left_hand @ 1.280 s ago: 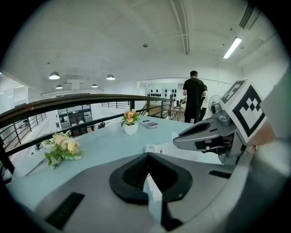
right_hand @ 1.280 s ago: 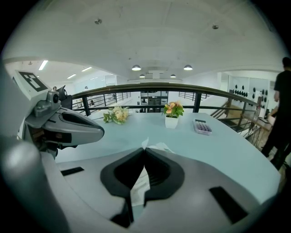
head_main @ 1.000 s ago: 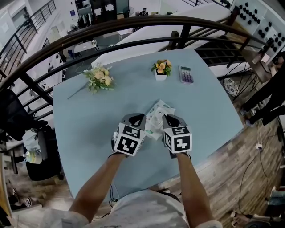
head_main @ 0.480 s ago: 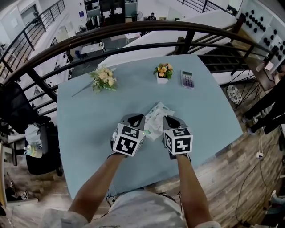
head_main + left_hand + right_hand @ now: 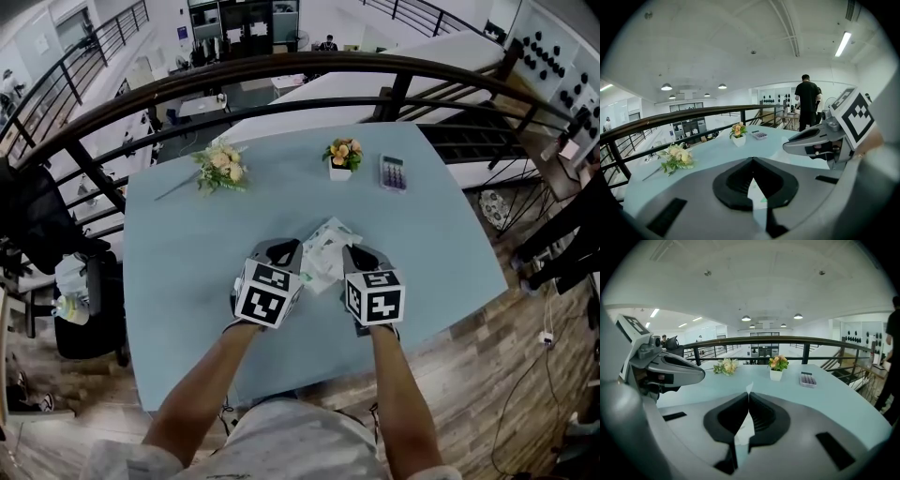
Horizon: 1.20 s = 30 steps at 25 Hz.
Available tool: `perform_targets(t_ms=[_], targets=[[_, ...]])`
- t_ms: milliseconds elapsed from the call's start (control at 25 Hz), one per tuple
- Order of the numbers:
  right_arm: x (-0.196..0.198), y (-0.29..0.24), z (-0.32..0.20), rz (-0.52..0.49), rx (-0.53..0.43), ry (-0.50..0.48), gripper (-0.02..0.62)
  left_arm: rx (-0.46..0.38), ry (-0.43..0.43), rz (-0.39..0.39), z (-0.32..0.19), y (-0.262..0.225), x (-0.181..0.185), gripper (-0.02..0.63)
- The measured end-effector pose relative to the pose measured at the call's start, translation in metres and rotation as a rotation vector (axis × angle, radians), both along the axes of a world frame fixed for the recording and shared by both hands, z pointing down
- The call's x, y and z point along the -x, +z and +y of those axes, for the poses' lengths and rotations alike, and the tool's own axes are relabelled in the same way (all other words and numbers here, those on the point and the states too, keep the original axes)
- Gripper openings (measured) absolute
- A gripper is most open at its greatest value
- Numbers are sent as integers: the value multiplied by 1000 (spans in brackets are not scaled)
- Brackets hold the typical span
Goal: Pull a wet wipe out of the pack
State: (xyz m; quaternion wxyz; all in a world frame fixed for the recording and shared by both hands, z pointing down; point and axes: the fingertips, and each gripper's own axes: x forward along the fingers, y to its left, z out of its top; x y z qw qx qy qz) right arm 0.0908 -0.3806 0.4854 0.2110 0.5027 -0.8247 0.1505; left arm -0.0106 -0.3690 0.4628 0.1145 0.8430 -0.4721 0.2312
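Observation:
The wet wipe pack [image 5: 325, 251], white with green print, hangs crumpled above the light-blue table [image 5: 187, 244], between my two grippers. My left gripper [image 5: 292, 251] is shut on the pack's left edge. In the left gripper view a thin white sheet with a green mark [image 5: 755, 192] sits pinched in the left gripper [image 5: 752, 161]. My right gripper [image 5: 350, 253] is shut on the pack's right side. A plain white sheet [image 5: 743, 427] is clamped in the right gripper [image 5: 749, 397], its tip poking above the jaws. Whether a wipe has come out is hidden.
At the table's far side lie a flower bouquet [image 5: 221, 167], a small white pot of flowers [image 5: 341, 155] and a calculator [image 5: 393, 172]. A dark curved railing [image 5: 281, 70] runs just beyond the table. A person [image 5: 806, 101] stands off to the right, away from the table.
Both grippers have risen a little together with the pack between them. Both grips look the same.

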Motion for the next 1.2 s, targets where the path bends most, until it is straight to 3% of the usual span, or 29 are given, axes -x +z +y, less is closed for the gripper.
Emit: perform_targets(t_ms=[1200], targets=[[-47,-35,27,-34,-76,-24,9,-50,-54,-6,35,-24,-36,-5]])
